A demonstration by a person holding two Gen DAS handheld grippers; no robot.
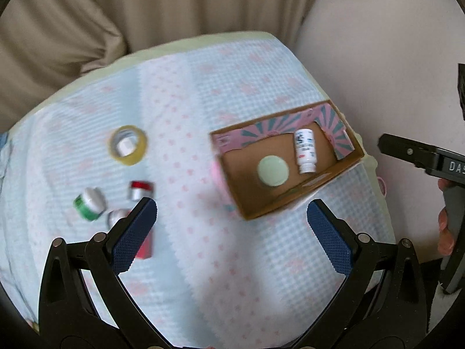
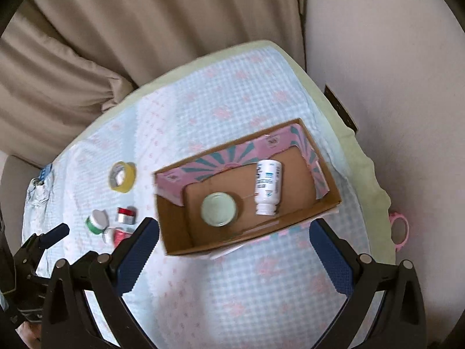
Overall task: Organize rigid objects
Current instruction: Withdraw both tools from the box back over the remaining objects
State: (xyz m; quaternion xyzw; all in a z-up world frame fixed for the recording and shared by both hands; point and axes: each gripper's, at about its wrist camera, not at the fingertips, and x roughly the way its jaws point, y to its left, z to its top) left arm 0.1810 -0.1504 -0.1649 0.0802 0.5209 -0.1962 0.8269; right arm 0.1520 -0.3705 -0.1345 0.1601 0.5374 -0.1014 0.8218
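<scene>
An open cardboard box [image 1: 293,200] [image 2: 174,232] with pink flaps holds a pale green lidded jar [image 1: 273,171] [image 2: 218,209] and a white bottle [image 1: 304,150] [image 2: 268,186] lying on its side. Left of it on the cloth lie a yellow tape roll [image 1: 128,144] [image 2: 122,176], a green-and-white jar [image 1: 89,203] [image 2: 97,221], a red-and-silver jar [image 1: 141,190] [image 2: 126,214] and a red bottle [image 1: 145,247] [image 2: 115,236] partly behind a finger. My left gripper [image 1: 232,221] is open and empty above the cloth. My right gripper [image 2: 234,241] is open and empty above the box's near wall.
The table carries a light blue checked cloth [image 1: 203,261] [image 2: 232,290] with pink dots. Beige curtains [image 1: 116,14] hang behind, a pale wall is on the right. A pink ring [image 2: 400,230] hangs off the right edge. The other gripper shows at each view's side.
</scene>
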